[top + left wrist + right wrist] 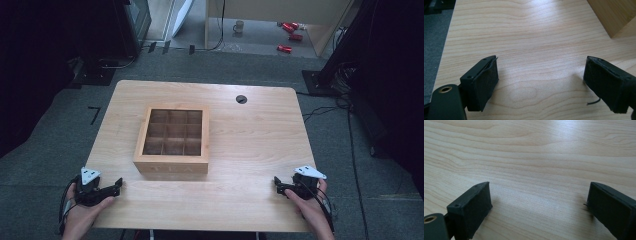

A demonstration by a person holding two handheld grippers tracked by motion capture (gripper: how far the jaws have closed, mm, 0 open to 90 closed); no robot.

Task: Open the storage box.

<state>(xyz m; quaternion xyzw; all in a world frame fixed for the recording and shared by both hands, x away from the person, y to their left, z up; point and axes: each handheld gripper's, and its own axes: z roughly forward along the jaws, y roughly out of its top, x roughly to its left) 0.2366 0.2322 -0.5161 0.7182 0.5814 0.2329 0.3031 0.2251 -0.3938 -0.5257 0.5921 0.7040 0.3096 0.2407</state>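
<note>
So the high view gives the whole layout: a light wooden desk with rounded corners, and on it a square wooden box with a nine-compartment grid inside, sitting a bit left of the desk's middle. All nine compartments look empty from up there. The box is pretty much square, so there is no real long axis; its sides run parallel to the desk edges, the open top faces straight up, and its front wall faces the person. There's also a small round black cable hole in the desk, behind the box and off to its right.

The left gripper is near the desk's front-left corner, in front of the box and to its left, with the hand wrapped around it from below and the jaws pointing inward along the desk. The right gripper mirrors it at the front right, well apart from the box, held by the right hand, jaws pointing back toward the left.

The gripper views add the close-up stuff you can't get from above. The left gripper view shows its black jaws spread wide over bare wood grain, nothing between them, with one corner of the box poking in at the upper right. The right gripper view has the same deal: jaws wide apart, just wood grain between them.
</note>
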